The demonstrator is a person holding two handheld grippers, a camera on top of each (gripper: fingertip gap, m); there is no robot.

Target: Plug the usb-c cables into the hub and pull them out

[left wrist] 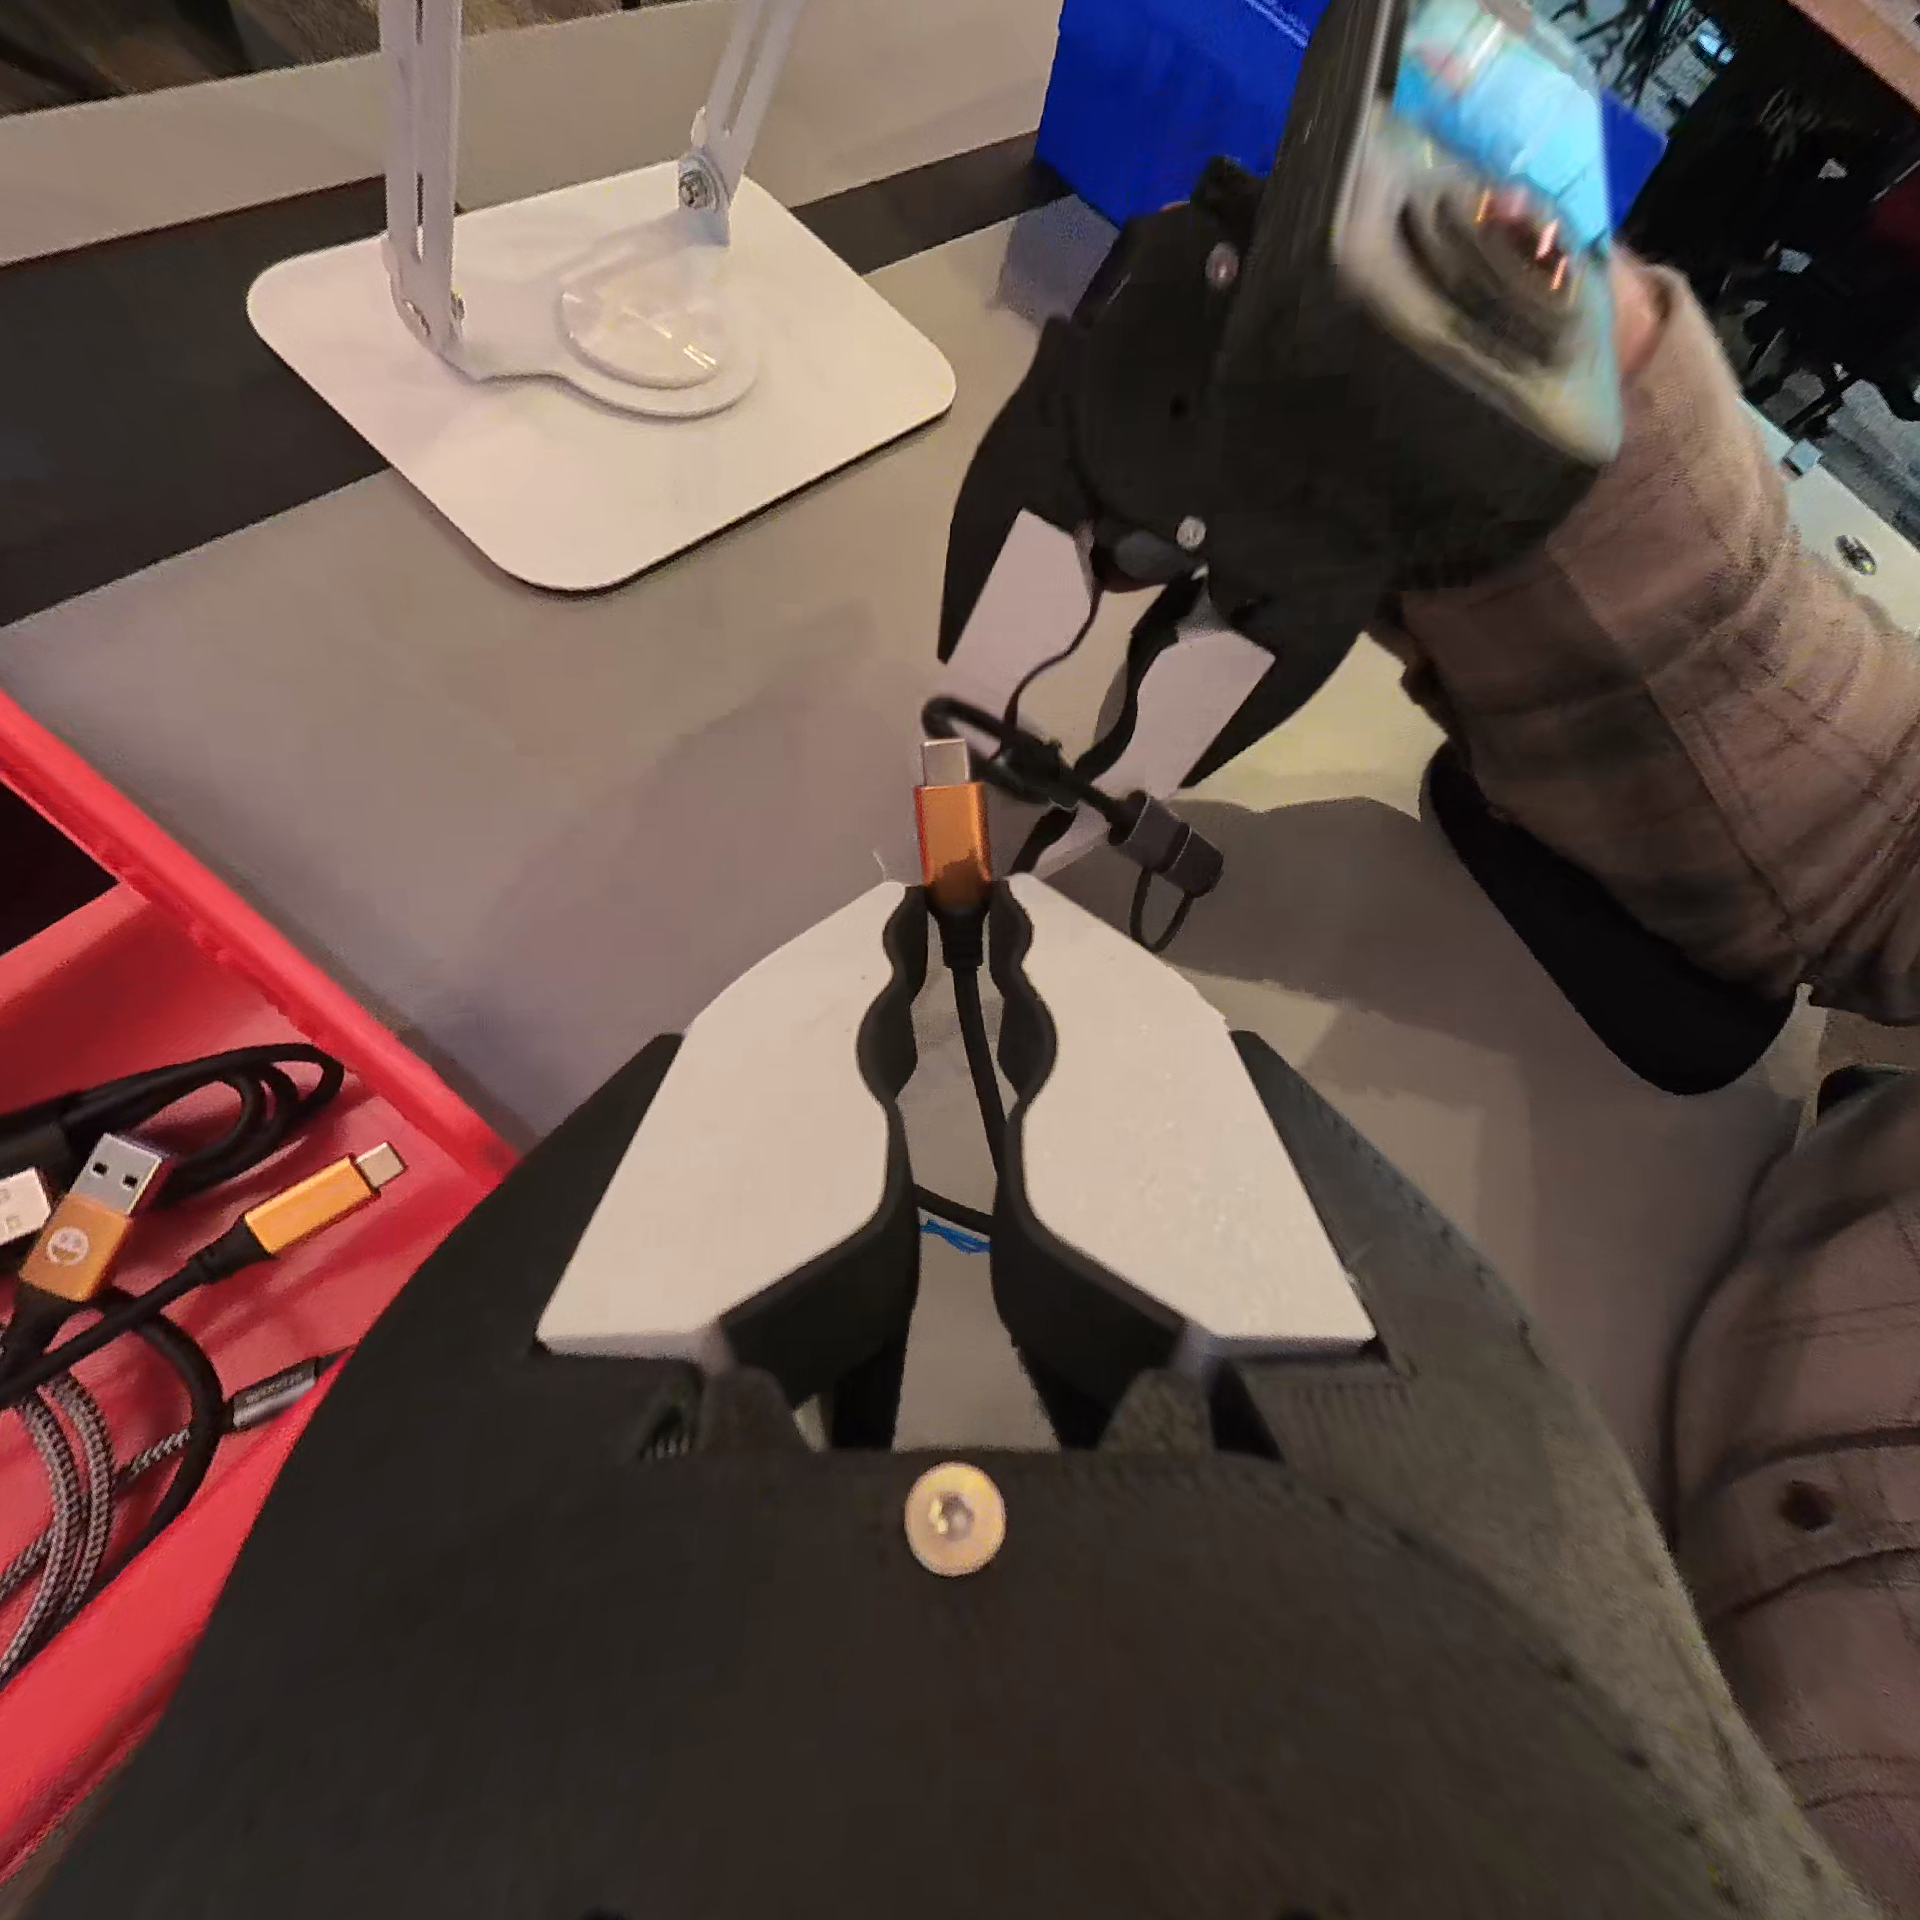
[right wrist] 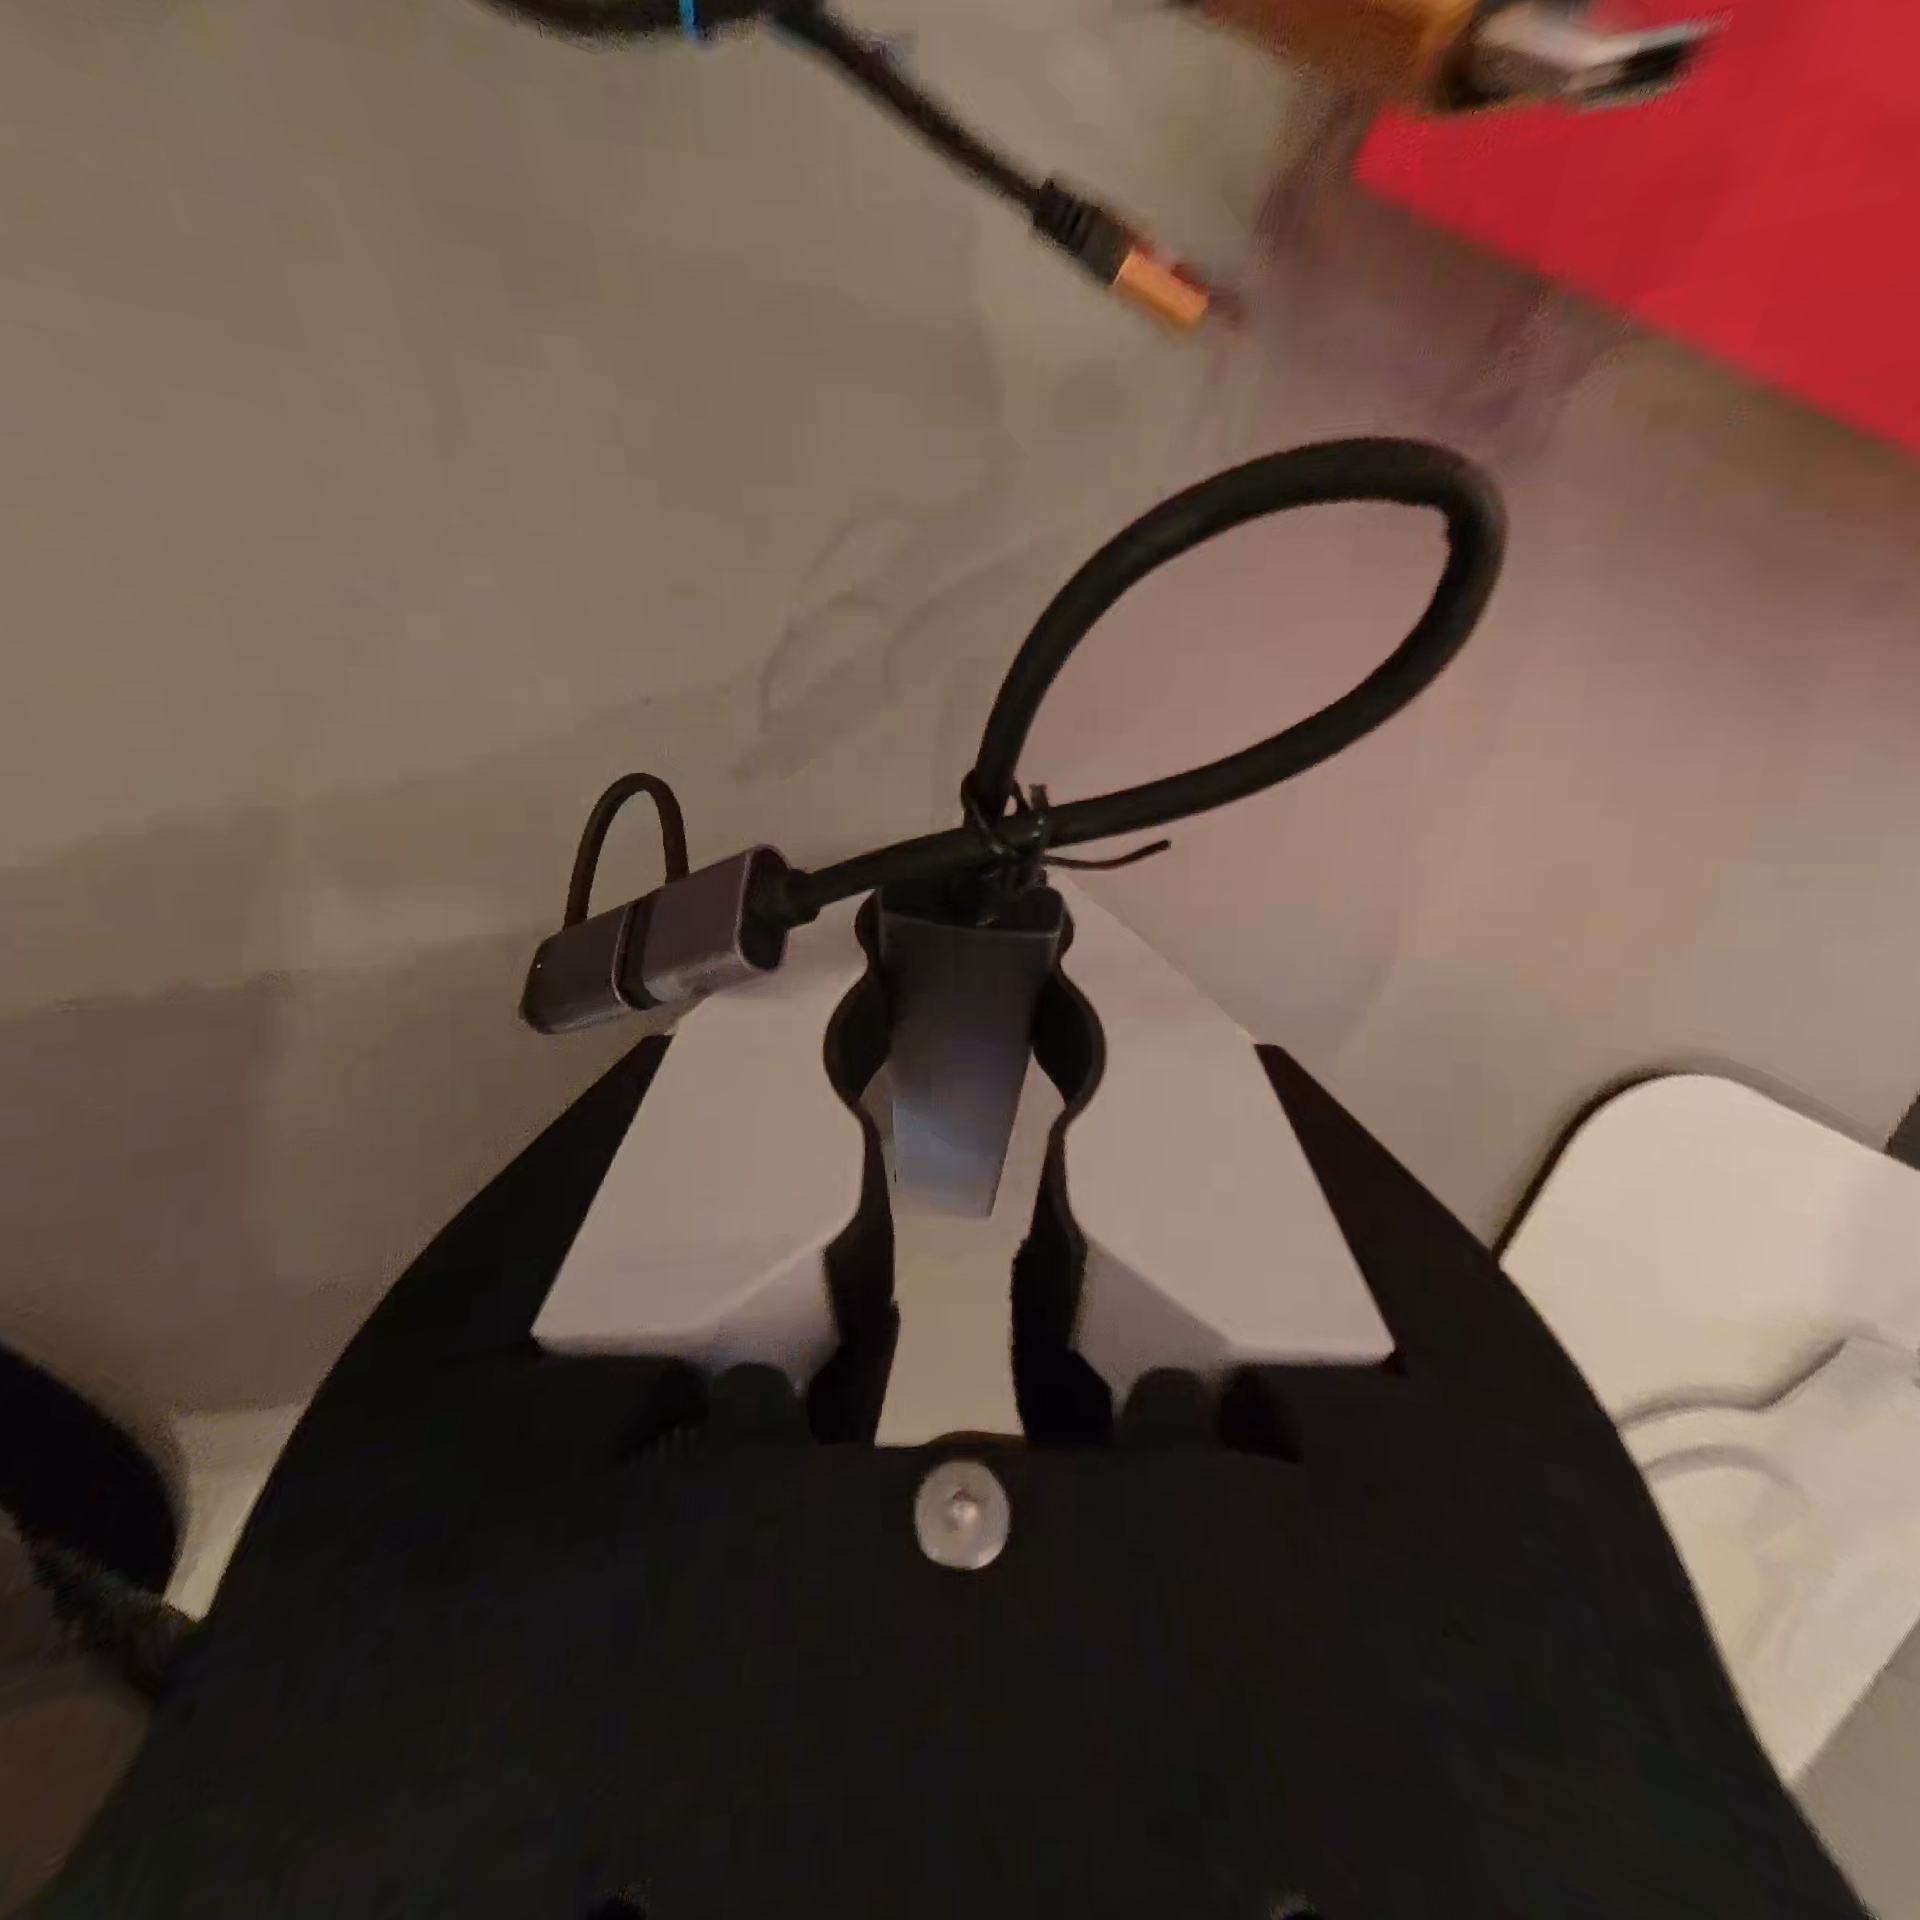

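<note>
Left wrist view: left hand-held gripper (left wrist: 954,894) clamps orange usb-c cable (left wrist: 952,831)

We see a white flat-based metal stand (left wrist: 603,384) resting on the grey desk (left wrist: 436,748), its two slotted arms rising out of view. Behind it stands a bright blue box (left wrist: 1153,94). A brown quilted sleeve (left wrist: 1704,727) lies along the desk's right side.

A grey tabletop (left wrist: 644,748) fills most of both views, crossed at the far side by a dark band (left wrist: 156,353). On it stands a white stand (left wrist: 592,364) — flat square base, two slanted arms — and behind, a blue panel (left wrist: 1153,94).
</note>
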